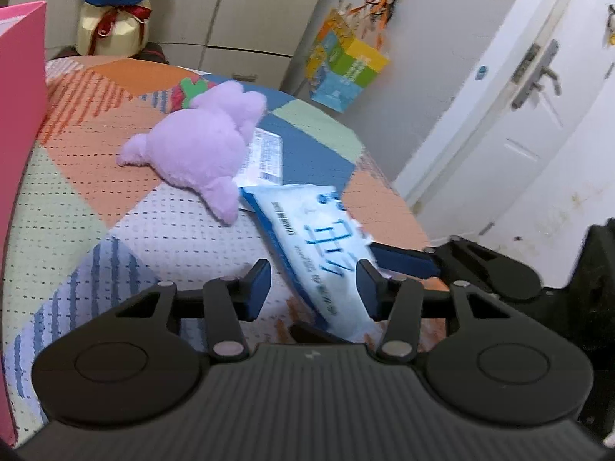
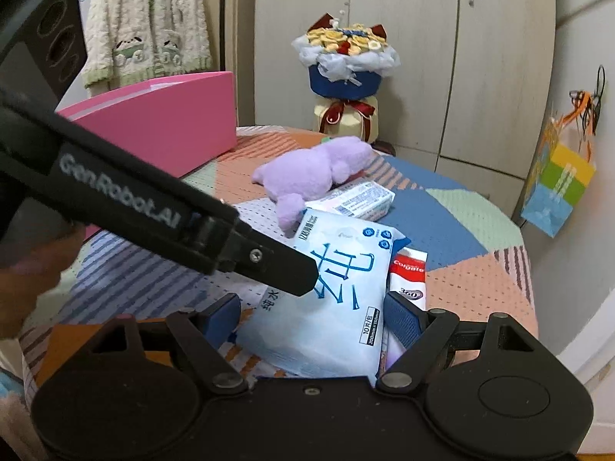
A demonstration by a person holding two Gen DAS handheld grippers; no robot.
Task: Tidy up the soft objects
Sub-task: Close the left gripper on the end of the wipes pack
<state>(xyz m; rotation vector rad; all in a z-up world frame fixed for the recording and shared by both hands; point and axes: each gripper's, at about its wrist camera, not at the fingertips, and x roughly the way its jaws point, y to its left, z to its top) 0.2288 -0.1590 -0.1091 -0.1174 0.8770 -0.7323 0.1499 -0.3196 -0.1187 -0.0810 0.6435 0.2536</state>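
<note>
A pale blue wet-wipe pack (image 1: pixel 319 246) (image 2: pixel 330 299) lies on the patchwork bedspread (image 1: pixel 88 199). My left gripper (image 1: pixel 313 288) is open, its pads on either side of the pack's near end without gripping. My right gripper (image 2: pixel 313 319) is open too, its blue pads flanking the same pack. A purple plush toy (image 1: pixel 200 146) (image 2: pixel 311 173) lies beyond the pack. It rests against a small tissue pack (image 1: pixel 265 157) (image 2: pixel 357 199). A Colgate toothpaste box (image 2: pixel 409 274) lies right of the wipes. The left gripper's body (image 2: pixel 153 211) crosses the right wrist view.
A pink box (image 2: pixel 161 123) (image 1: pixel 19 146) stands at the bed's left. A flower bouquet (image 2: pixel 346 77) stands behind the bed before wardrobes. A colourful bag (image 1: pixel 346 69) (image 2: pixel 557 188) hangs on the wall. A white door (image 1: pixel 519 115) is at right.
</note>
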